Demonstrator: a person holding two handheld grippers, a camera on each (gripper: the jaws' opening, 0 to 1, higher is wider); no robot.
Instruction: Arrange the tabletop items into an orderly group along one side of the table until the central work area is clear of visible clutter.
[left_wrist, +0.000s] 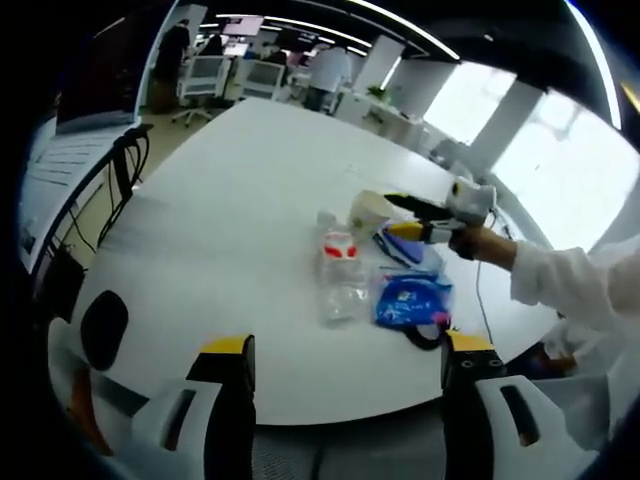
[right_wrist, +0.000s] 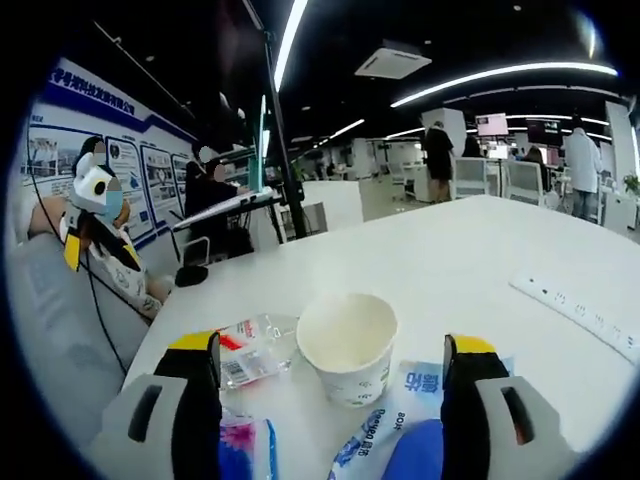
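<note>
My left hand-held gripper (left_wrist: 345, 365) hangs spread and empty short of the white surface (left_wrist: 230, 200), whose clutter sits near one edge. My right hand-held gripper (right_wrist: 330, 365) (jaws apart) flanks a paper cup (right_wrist: 348, 345); its view adds a power strip (right_wrist: 585, 310) and plastic bottle (right_wrist: 250, 350).

On the table (left_wrist: 220, 200), the items cluster near one edge: a paper cup (right_wrist: 348, 345) stands between a plastic bottle (right_wrist: 250, 350) lying on its side and a flat packet (right_wrist: 400, 415). A power strip (right_wrist: 580, 310) lies well apart, to the right.
</note>
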